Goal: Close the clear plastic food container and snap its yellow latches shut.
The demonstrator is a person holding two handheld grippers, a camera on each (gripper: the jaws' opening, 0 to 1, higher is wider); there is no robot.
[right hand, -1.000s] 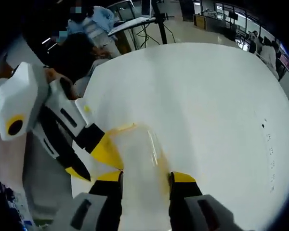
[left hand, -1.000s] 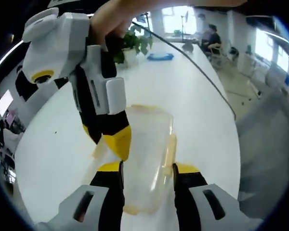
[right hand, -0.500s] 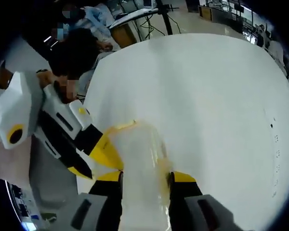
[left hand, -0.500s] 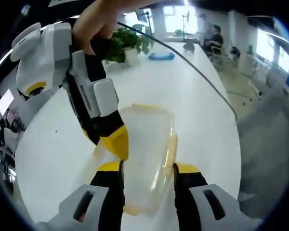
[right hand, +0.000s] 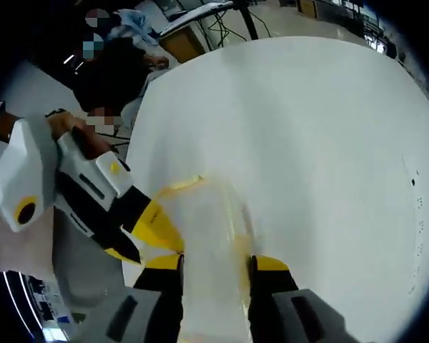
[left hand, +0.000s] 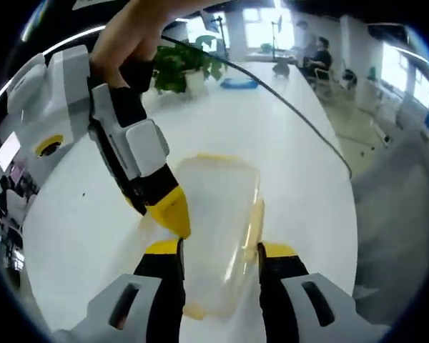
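Right gripper [left hand: 173,214] slightly lower on container [left hand: 218,221]

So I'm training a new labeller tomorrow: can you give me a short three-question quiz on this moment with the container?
1. True or false: the clear plastic food container lies between the left tongs' jaws.
2. What does the container rest on? A) white table B) grey floor C) blue tray
3. In the left gripper view, the right tongs come in from the upper left. What colour are their tips?

Key:
1. True; a jaw stands on each side of it.
2. A, the white table.
3. Yellow.
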